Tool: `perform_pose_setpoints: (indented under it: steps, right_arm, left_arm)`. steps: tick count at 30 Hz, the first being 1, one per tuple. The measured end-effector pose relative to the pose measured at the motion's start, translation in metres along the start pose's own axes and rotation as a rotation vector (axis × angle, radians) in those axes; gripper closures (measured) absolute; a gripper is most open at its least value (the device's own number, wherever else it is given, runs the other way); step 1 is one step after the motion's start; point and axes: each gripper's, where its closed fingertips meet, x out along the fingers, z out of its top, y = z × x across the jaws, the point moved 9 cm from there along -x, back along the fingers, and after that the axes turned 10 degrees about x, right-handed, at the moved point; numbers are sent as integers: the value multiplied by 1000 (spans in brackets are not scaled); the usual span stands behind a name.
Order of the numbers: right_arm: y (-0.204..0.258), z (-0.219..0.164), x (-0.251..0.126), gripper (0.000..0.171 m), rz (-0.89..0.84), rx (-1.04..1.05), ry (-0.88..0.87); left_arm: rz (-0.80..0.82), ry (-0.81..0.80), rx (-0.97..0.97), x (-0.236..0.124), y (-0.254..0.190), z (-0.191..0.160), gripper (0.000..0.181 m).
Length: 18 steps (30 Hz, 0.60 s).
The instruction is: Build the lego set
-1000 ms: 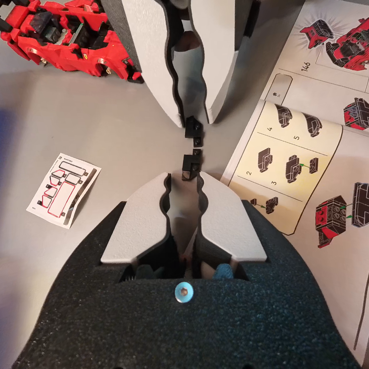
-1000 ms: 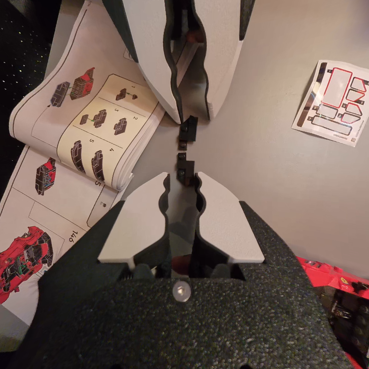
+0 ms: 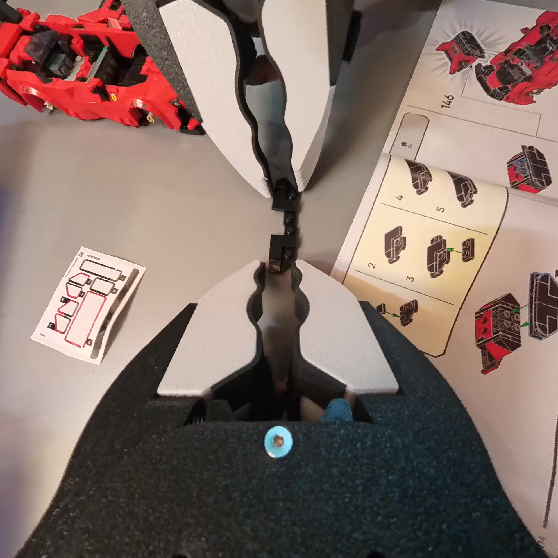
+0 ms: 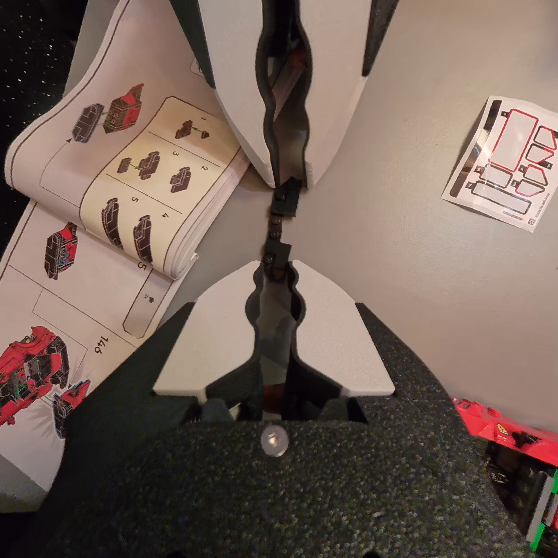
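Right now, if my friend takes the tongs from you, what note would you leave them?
Left tongs: shut on a small black piece.
Right tongs: shut on another small black piece.
The two tongs face tip to tip above the grey table, and the pieces look just touching in a line.
The red car sits at the table edge, the open booklet beside the tongs, the sticker sheet flat on the table.
Done: both pieces picked up and lined up.
Left: press them together, probably, then follow the booklet.
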Motion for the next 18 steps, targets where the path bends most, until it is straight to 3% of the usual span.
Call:
perform_pose_setpoints:
  steps: [18]
  right_arm:
    - [6, -5, -4, 151, -33, 10, -18]
  left_arm:
    - [17, 27, 11, 0, -1, 3, 151]
